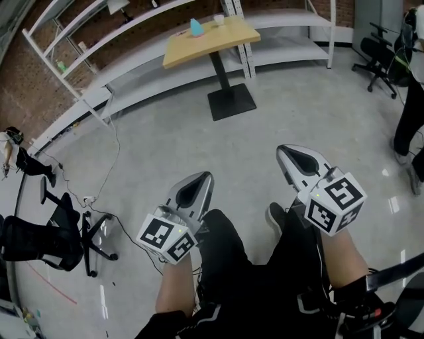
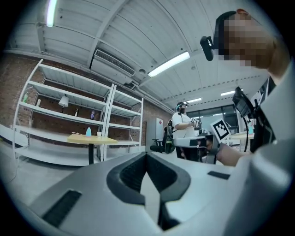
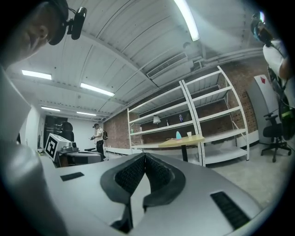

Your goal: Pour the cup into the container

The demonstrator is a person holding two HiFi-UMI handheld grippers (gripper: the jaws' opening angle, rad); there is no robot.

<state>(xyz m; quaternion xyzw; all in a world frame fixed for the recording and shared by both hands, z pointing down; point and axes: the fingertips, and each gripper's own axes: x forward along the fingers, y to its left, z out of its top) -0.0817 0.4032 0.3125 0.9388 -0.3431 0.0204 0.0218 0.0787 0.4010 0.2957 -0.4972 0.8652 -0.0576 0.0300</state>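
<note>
A grey polished floor runs out to white shelving (image 1: 86,40) against a brick wall, and standing on it well ahead of me is a small wooden worktop (image 1: 199,43) on a single black post. On its far end is the cup (image 1: 218,20), white and upright, and just beside it a teal object (image 1: 197,28) that I take to be the container, though it is too small to be sure. Both are well out of reach. My left gripper (image 1: 195,189) and right gripper (image 1: 301,159) rest low over my legs, each with its jaws pressed together and nothing between them. I judge that the task has not begun: I must cross the floor and spread one pair of jaws before I reach. A cable (image 1: 116,152) trails over the floor to my left near a black office chair (image 1: 59,235); straying that way could snag a foot. The cup looks light, so an off-centre or hard pinch might tip it and spill it on the worktop. I cannot see what the cup holds, whether the teal thing has an open mouth, or how close they really stand. Another person (image 1: 411,99) is cut off at the right edge.
</note>
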